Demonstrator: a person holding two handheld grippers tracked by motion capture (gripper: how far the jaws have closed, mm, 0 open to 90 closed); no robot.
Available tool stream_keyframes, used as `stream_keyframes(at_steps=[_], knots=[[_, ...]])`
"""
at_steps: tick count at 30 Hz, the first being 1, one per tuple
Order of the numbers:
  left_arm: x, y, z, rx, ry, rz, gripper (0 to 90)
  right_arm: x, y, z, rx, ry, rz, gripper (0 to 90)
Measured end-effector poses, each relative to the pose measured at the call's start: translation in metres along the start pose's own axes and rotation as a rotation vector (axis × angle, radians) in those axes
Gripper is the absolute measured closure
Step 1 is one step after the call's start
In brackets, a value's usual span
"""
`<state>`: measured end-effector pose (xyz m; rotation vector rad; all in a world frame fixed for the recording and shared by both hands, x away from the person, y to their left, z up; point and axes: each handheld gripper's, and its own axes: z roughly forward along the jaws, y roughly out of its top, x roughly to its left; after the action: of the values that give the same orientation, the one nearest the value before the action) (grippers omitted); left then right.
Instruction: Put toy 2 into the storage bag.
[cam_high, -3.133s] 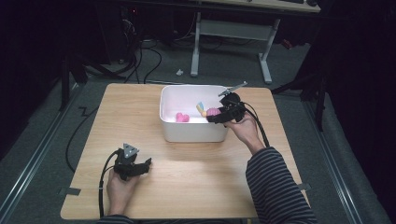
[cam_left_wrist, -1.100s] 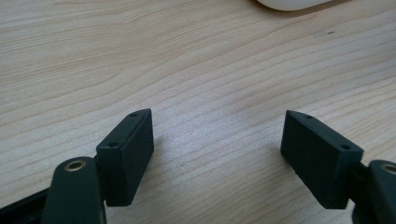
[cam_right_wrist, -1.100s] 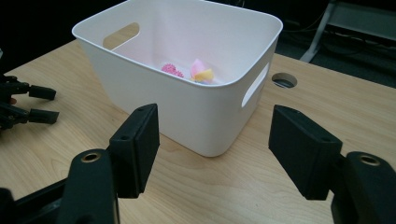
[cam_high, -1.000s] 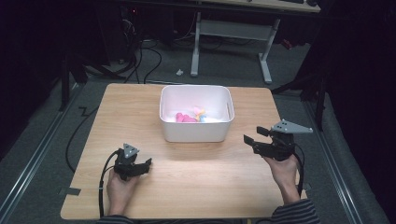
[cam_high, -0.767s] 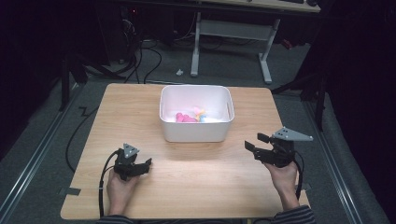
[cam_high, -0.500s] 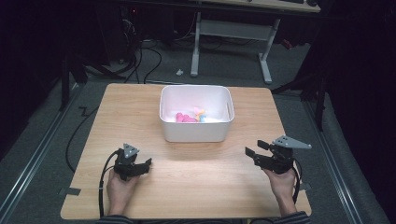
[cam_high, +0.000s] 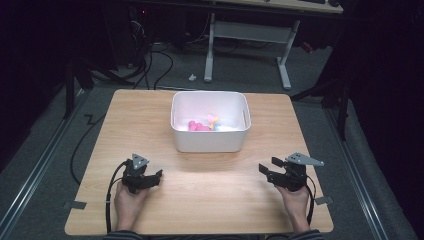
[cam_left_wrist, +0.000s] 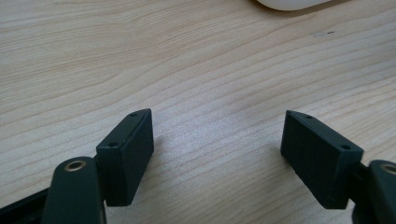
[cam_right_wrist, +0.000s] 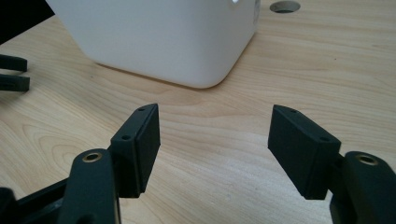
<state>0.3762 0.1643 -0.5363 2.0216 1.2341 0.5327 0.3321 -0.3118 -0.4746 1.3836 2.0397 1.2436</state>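
A white bin (cam_high: 210, 142) stands at the middle of the wooden table (cam_high: 150, 115), with pink, yellow and blue toys (cam_high: 200, 126) inside it. My left gripper (cam_high: 158, 176) rests at the table's front left; in the left gripper view (cam_left_wrist: 217, 149) its jaws stand open over bare wood. At the front right, my right gripper (cam_high: 265, 171) is low over the table and points toward the bin. The right gripper view (cam_right_wrist: 215, 140) has its jaws apart with nothing between them, the bin's corner (cam_right_wrist: 159, 37) just ahead.
The left gripper's black jaws (cam_right_wrist: 11, 72) appear far off in the right gripper view. A round hole (cam_right_wrist: 285, 6) is in the tabletop behind the bin. Dark floor, cables and a desk frame (cam_high: 245, 35) lie beyond the table.
My right gripper left the bin, came back to the front right of the table and sank toward it. The left gripper stayed put.
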Motion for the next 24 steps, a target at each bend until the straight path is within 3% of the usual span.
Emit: stream_keyframes(at_steps=[8, 19, 24], knots=[[0.0, 0.0, 0.0, 0.0, 0.0, 0.0, 26.0, 0.003, -0.014, 0.016, 0.039, -0.029, -0.021, 34.3], [0.0, 0.0, 0.0, 0.0, 0.0, 0.0, 26.0, 0.002, -0.028, 0.031, 0.082, -0.032, -0.005, 33.7], [0.0, 0.0, 0.0, 0.0, 0.0, 0.0, 26.0, 0.003, -0.034, 0.038, 0.118, -0.058, -0.028, 33.6]])
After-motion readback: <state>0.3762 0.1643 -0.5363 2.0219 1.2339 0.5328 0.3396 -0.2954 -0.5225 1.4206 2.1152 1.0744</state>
